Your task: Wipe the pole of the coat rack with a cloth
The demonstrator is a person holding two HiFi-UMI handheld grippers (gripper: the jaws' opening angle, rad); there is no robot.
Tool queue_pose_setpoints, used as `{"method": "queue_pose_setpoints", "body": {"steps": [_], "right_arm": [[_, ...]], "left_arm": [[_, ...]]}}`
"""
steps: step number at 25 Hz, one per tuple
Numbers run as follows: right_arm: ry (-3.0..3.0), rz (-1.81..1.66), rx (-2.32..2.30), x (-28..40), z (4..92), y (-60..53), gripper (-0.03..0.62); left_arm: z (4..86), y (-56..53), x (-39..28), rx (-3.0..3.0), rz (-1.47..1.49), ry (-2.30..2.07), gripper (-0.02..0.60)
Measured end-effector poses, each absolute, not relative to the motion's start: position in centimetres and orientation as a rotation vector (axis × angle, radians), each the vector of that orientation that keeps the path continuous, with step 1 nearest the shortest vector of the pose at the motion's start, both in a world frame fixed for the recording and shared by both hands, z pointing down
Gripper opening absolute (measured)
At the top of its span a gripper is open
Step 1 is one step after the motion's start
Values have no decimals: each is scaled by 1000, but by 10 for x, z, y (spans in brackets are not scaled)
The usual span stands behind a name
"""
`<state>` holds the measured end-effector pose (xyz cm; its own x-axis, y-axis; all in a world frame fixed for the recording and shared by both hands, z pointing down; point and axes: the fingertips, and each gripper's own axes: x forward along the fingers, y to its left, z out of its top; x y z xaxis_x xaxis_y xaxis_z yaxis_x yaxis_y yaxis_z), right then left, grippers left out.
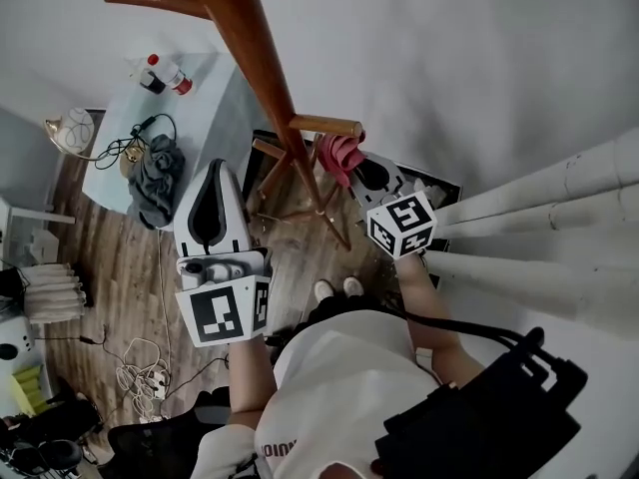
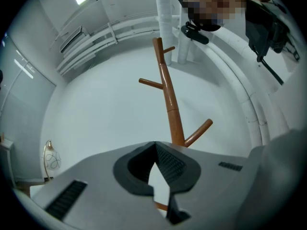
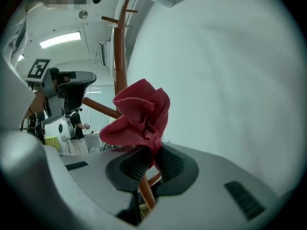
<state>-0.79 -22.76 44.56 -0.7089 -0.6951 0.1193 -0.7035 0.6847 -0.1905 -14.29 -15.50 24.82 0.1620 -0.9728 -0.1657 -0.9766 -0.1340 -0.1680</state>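
A pale surface (image 1: 205, 93) is recorded at the upper left of the head view. Two small bottles (image 1: 165, 76) are lying on it, one with a red cap; their contents cannot be determined and no label can be read. A crumpled grey garment (image 1: 155, 180) and a dark cable (image 1: 128, 148) are also noted on that surface. The brown pole (image 1: 262, 78) of the coat rack is seen running from the top centre down toward mid-frame, with pegs branching off it. The red cloth (image 1: 339, 156) is found just right of the lower pole, under a short peg (image 1: 325, 126); contact with the pole cannot be confirmed. In the right gripper view the right tool (image 3: 152, 164) is seen pinching the cloth (image 3: 141, 114), which is bunched above the pads, and a brown limb of the rack is visible in the gap behind them. The left tool (image 2: 156, 164) is pressed together at its tips with nothing held, at lower left of the pole in the head view. Only black-and-white square patterns are carried by the marker cubes (image 1: 401, 225).
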Motion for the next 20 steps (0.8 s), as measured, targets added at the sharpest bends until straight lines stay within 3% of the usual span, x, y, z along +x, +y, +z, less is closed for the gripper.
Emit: {"method": "queue_pose_setpoints", "body": {"steps": [20], "right_arm": [[-2776, 556, 1067, -37, 511, -255, 46]], "left_arm": [[253, -177, -159, -2174, -25, 1951, 12]]}}
